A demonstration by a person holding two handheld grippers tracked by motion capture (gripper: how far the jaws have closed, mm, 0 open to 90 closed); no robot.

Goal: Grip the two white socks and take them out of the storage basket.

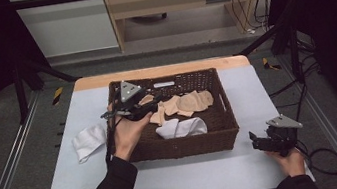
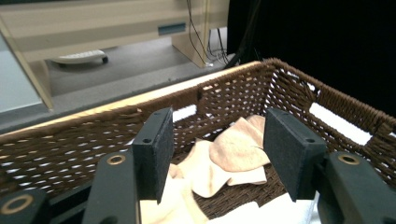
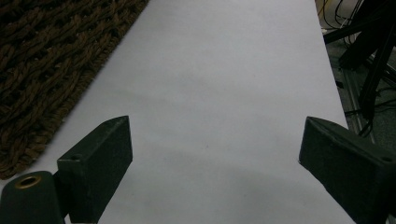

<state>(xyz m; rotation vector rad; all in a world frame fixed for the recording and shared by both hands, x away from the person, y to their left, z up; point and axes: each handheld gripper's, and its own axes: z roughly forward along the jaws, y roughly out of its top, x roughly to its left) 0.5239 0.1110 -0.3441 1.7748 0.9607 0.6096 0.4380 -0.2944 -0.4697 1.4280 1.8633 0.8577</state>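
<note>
the left gripper (image 1: 146,109), jaws spread and empty, hangs over the basket's (image 1: 184,145) left end, beige socks (image 2: 233,154) just ahead; the right gripper (image 1: 260,144), spread, sits near the surface's (image 1: 194,179) right edge.

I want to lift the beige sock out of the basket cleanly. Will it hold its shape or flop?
The beige sock lies crumpled in folds in the basket, so it will probably droop from wherever it is pinched. It looks thin and light. It overlaps other beige fabric, which might drag along.
</note>
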